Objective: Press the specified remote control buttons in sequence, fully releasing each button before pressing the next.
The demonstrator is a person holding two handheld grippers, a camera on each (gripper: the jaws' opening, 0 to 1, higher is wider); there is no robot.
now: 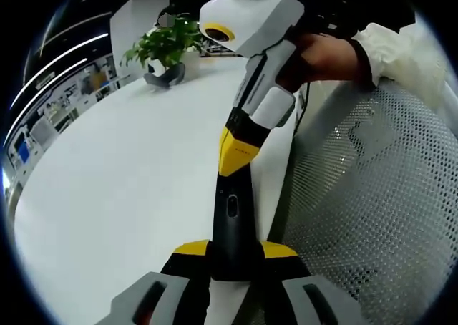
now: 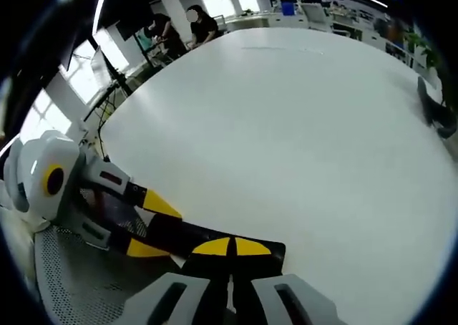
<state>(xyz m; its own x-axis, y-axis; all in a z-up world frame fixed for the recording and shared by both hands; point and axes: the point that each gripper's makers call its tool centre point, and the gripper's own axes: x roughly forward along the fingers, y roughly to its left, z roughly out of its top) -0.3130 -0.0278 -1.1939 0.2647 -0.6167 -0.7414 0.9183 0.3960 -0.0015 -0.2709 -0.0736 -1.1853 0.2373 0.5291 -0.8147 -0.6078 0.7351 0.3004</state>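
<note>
Left gripper [image 1: 230, 268]: jaws clamped on black remote control [image 1: 231, 225] at white table [image 1: 122, 196] edge | long axis runs forward | right gripper [image 1: 237, 153]: jaws together, tip on remote's far end, nearer buttons.

Left gripper view: rides low behind its own jaws, close above the white table [image 1: 107, 189], facing along the table edge toward a potted plant [image 1: 166, 47] at 11 o'clock.
Left nearness: very close to the dark remote [image 1: 232, 217] at 6 o'clock; mesh chair [image 1: 372, 196] at 3 o'clock.
Right gripper view: low over the table [image 2: 300, 124], facing across it to people [image 2: 182, 26] at 11 o'clock.
Shared: the table, the remote [image 2: 215, 239], and probably the chair mesh [image 2: 71, 275] at 8 o'clock.
Cross sight: right gripper [image 1: 236, 152] at 12 o'clock; left gripper [image 2: 150, 228] at 8 o'clock.
</note>
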